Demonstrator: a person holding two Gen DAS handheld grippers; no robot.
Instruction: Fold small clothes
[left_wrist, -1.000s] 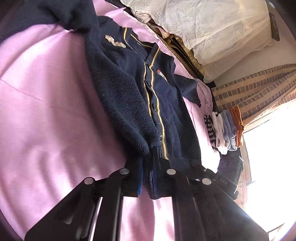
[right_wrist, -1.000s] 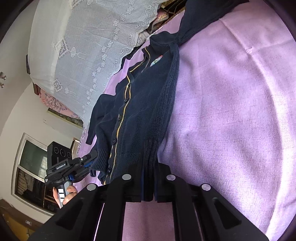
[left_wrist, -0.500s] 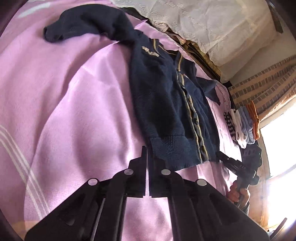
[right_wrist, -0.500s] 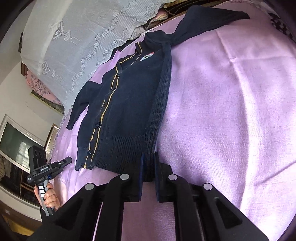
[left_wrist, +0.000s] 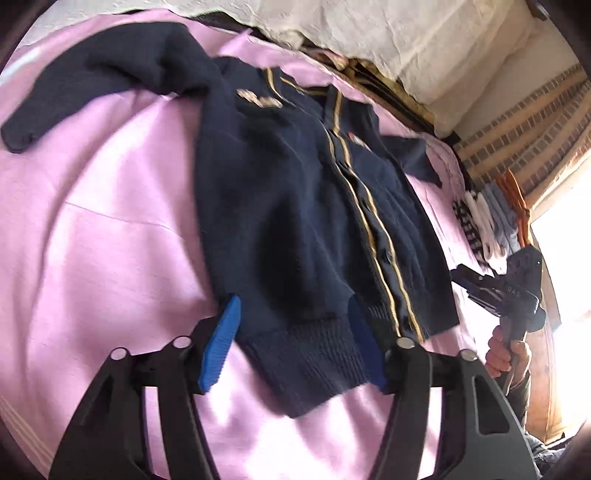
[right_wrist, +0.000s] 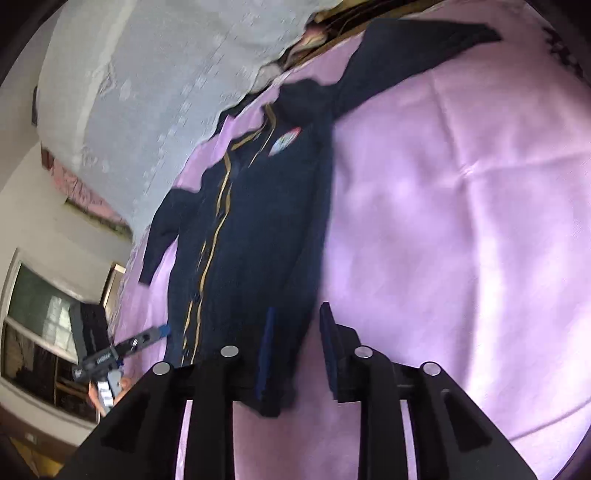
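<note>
The navy cardigan (left_wrist: 295, 221) lay front-up on the pink sheet (left_wrist: 103, 221) of the bed, buttoned, with gold stripes down its placket and one sleeve (left_wrist: 92, 77) stretched out away from the body.

The left tool (left_wrist: 293, 339) hung low over the ribbed hem at the cardigan's lower corner, pointing along the garment toward the collar. Its jaws stood spread wide, a blue pad (left_wrist: 219, 343) on each side, and the hem lay between them untouched by either pad, as far as the left wrist view showed (the far pad sat in shadow against the knit).

The right tool (right_wrist: 295, 354) was at the opposite lower corner, also aimed up the length of the cardigan (right_wrist: 251, 240). Its jaws were parted too, though less widely, and the hem edge lay between them without being pinched. The other sleeve (right_wrist: 417, 48) ran off toward the top of the right wrist view, across the pink sheet (right_wrist: 461, 221).

In each view the opposite tool showed at the edge, gripped by its handle in a bare hand (left_wrist: 508, 350) with the tool's nose pointing in toward the cardigan. A row of small folded clothes (left_wrist: 487, 218) sat near the bed's far edge, beside a brick wall (left_wrist: 524, 122), and a white lace cover (right_wrist: 166, 81) lay heaped behind the collar.
</note>
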